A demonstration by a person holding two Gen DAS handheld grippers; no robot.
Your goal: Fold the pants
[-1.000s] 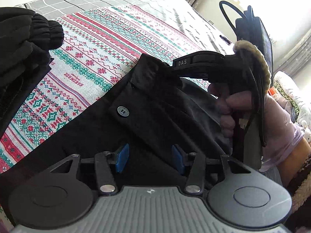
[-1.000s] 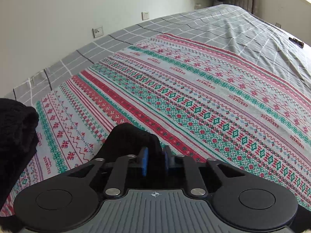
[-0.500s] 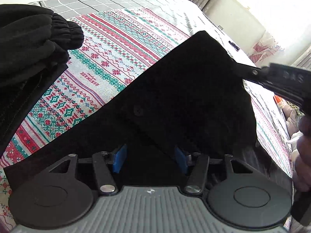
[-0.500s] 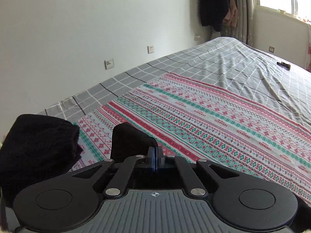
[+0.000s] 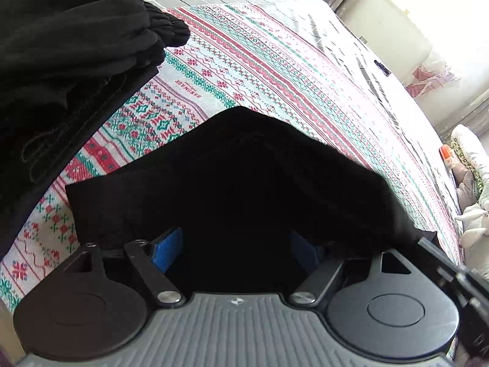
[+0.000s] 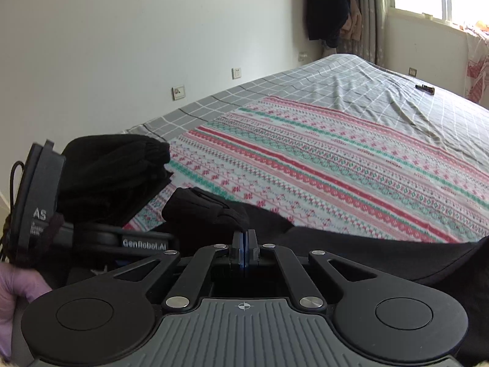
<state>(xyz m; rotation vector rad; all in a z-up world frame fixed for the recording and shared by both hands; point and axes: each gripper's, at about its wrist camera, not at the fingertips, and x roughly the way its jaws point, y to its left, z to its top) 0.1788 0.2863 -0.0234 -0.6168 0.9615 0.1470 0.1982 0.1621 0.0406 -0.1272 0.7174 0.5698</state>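
Pinching black pants, right gripper closed; left gripper spread wide

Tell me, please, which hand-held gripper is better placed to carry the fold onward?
Right. The right hand-held gripper is shut on a bunch of the black fabric pants; the left hand-held gripper stands open, gripping nothing.

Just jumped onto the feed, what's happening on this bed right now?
A person is folding black pants on a patterned blanket spread over the bed. The right tongs are shut on a bunched fold of the pants and hold it above the blanket. The left tongs are open, with pants fabric lying between the pads. A pile of other dark clothes sits beside them.
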